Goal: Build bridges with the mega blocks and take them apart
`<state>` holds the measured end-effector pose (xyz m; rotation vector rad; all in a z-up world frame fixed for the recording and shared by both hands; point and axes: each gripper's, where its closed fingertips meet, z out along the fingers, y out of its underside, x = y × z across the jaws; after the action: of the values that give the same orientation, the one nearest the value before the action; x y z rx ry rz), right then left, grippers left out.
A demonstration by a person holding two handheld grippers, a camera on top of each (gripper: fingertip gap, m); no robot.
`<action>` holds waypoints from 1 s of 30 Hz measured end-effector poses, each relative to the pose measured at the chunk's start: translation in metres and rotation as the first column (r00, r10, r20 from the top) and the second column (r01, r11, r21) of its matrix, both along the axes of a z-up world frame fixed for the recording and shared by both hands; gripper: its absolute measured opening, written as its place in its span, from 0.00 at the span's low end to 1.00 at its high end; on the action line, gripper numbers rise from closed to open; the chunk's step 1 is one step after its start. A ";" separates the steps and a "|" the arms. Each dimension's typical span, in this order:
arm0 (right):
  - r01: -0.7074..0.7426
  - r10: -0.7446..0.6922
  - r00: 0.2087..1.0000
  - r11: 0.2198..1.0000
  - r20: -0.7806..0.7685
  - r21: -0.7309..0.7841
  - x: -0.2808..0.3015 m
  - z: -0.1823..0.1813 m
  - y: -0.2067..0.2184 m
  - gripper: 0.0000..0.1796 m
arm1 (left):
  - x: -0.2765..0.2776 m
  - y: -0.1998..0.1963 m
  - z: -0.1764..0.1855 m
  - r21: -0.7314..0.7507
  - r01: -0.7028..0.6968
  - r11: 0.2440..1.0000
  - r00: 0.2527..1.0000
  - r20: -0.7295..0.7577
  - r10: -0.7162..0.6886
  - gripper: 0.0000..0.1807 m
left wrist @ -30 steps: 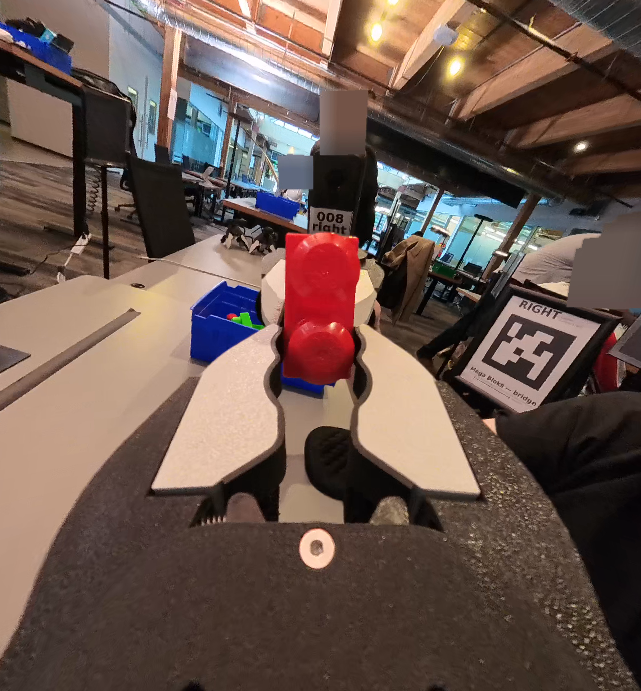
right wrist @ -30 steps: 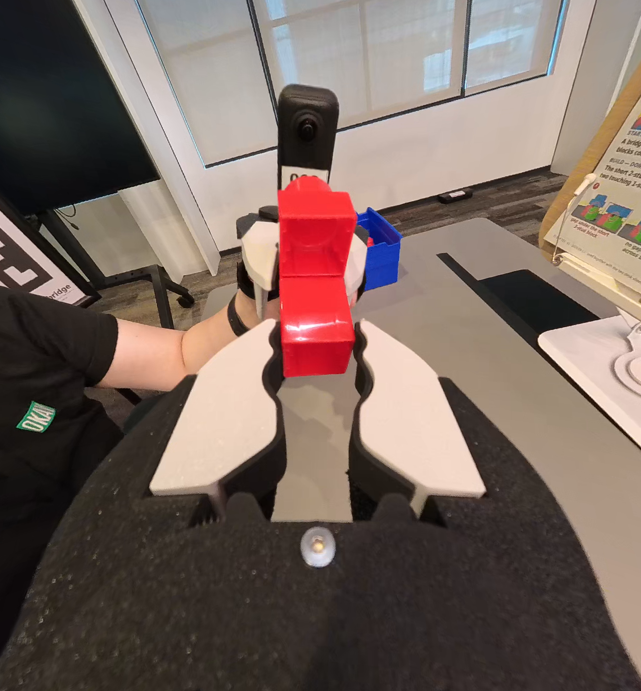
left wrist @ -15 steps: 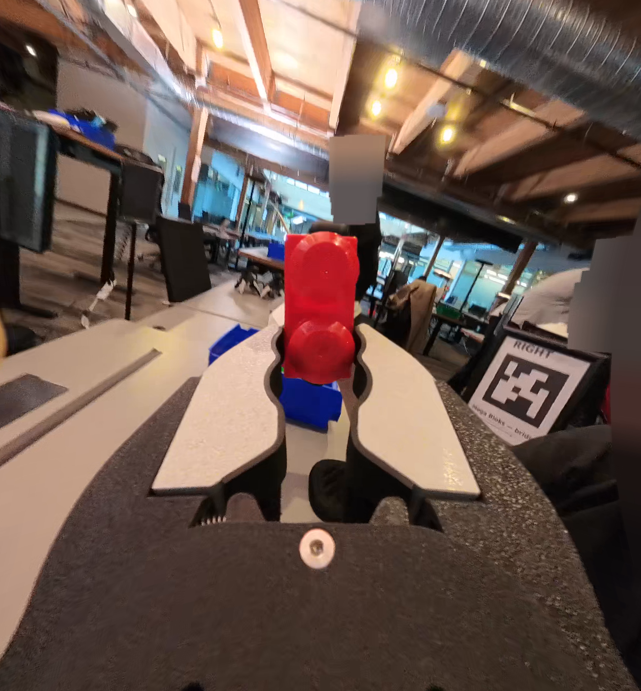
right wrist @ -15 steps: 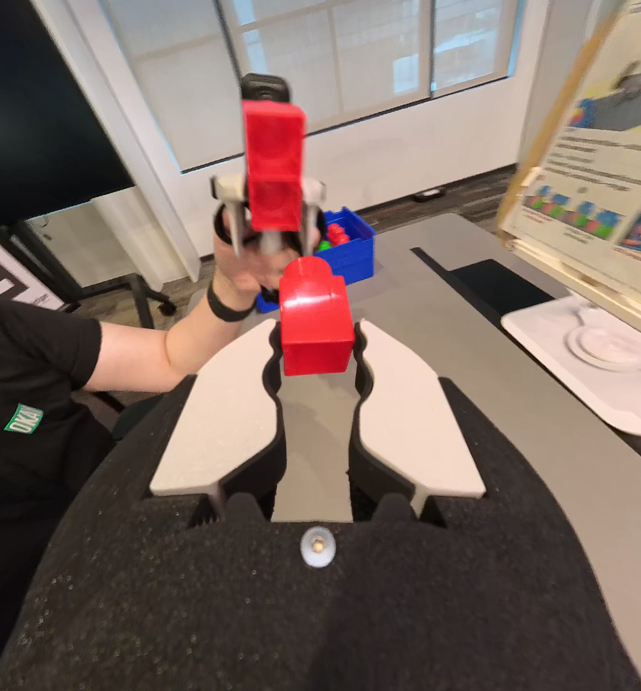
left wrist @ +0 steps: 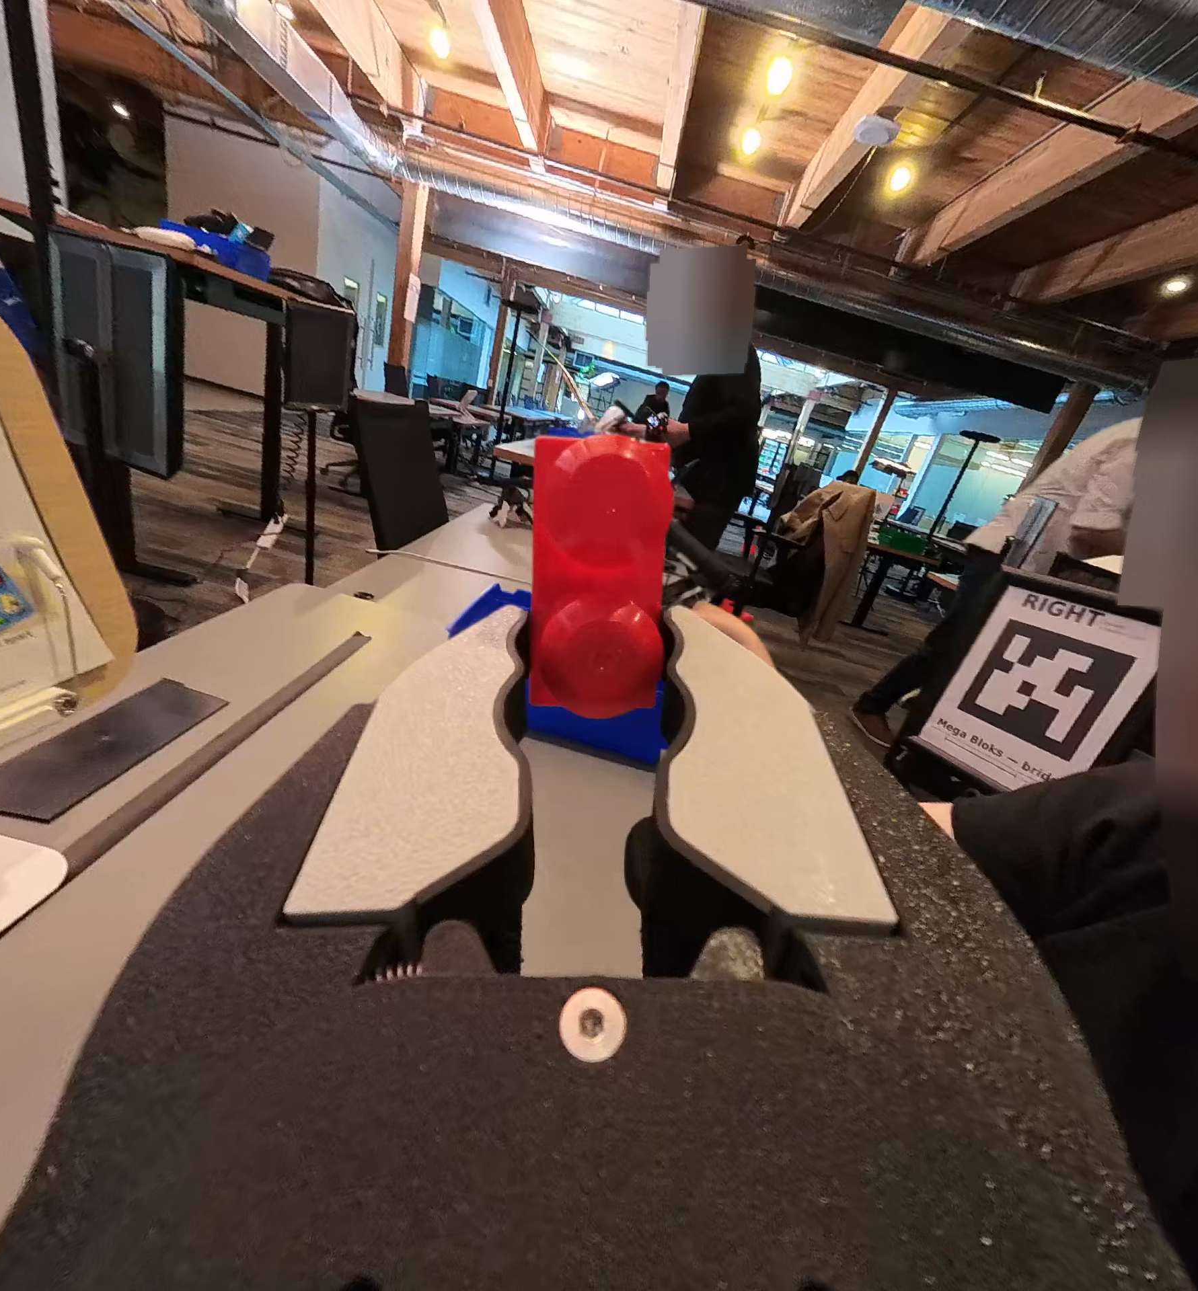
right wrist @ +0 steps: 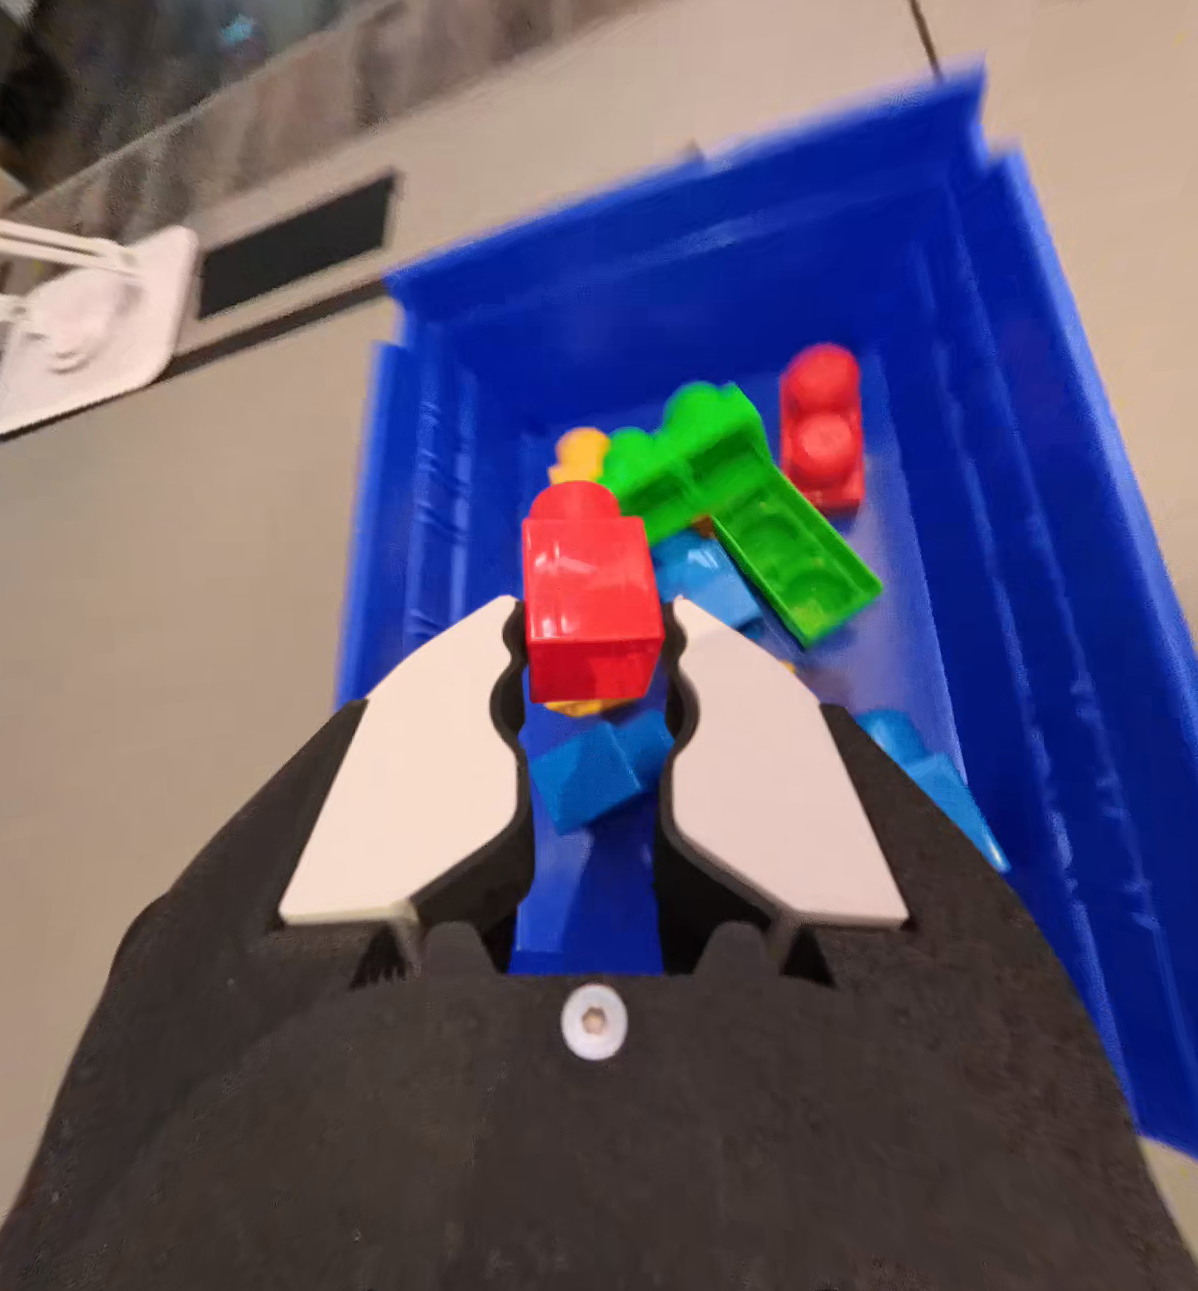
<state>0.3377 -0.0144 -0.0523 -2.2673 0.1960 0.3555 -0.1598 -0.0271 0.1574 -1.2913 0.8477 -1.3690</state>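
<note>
My left gripper is shut on a red two-stud block and holds it upright above the grey table, studs toward the camera. A blue bin shows just behind it. My right gripper is shut on a red one-stud block and holds it over the open blue bin. In the bin lie green blocks, a red two-stud block, blue blocks and a yellow one. The right wrist view is blurred.
A wooden instruction stand and a white base sit at the table's left. A black strip lies in the tabletop. A framed marker sign stands to the right. A person's dark sleeve is at the right edge.
The two red blocks came apart. My right gripper swung away with the one-stud block, down over the blue bin. My left gripper kept the two-stud block and shifted a little.
</note>
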 end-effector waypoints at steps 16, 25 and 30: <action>-0.271 0.291 0.956 0.845 0.028 0.461 -0.114 0.139 0.025 0.33 | 0.068 -0.016 -0.053 -0.034 0.113 0.993 0.966 -0.229 -0.118 0.19; -0.864 0.906 0.350 0.214 0.237 0.456 -0.360 0.173 -0.035 0.29 | 0.095 -0.032 -0.089 -0.053 0.192 0.980 0.902 -0.384 -0.197 0.19; -0.926 0.925 0.280 0.190 0.257 0.326 -0.386 0.143 -0.030 0.32 | 0.099 -0.035 -0.097 -0.060 0.208 0.976 0.884 -0.415 -0.214 0.19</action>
<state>-0.0482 -0.0448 0.0906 -1.6385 -1.2782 0.9235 -0.0610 -0.0618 0.0607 -1.5713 1.3089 -1.2793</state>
